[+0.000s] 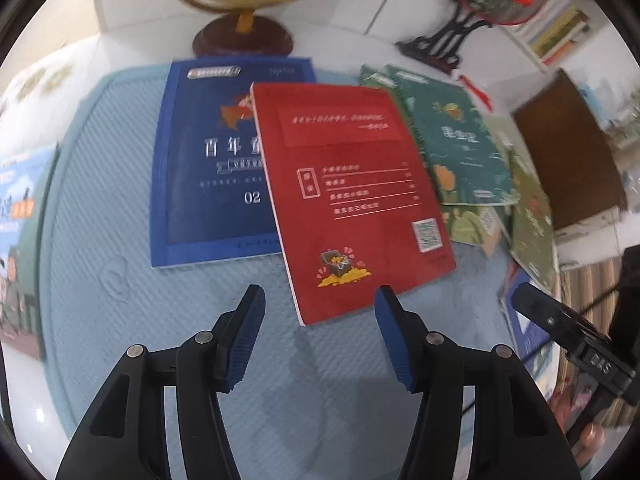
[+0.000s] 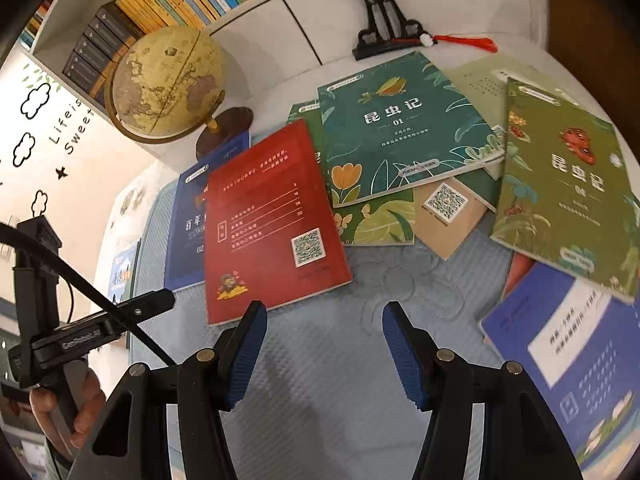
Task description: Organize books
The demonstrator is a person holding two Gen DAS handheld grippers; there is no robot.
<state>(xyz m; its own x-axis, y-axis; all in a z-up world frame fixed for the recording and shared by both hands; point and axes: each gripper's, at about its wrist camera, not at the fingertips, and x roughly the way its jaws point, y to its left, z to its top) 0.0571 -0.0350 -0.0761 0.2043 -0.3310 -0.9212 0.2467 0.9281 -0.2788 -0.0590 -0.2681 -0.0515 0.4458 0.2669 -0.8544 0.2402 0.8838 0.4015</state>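
Books still scattered over the blue mat, both grippers empty above it.

Hardly begun, I'd say: the red book (image 1: 352, 196) lies crooked across the dark blue book (image 1: 208, 168) at the left, the green books (image 2: 404, 128) sprawl in a heap far right, another blue book (image 2: 568, 356) sits near right. The left gripper (image 1: 320, 296) and right gripper (image 2: 324, 312) hover with fingers spread, nothing between them. Bare mat (image 2: 320, 380) in front offers room; the red book's near edge overhangs, easy to catch.
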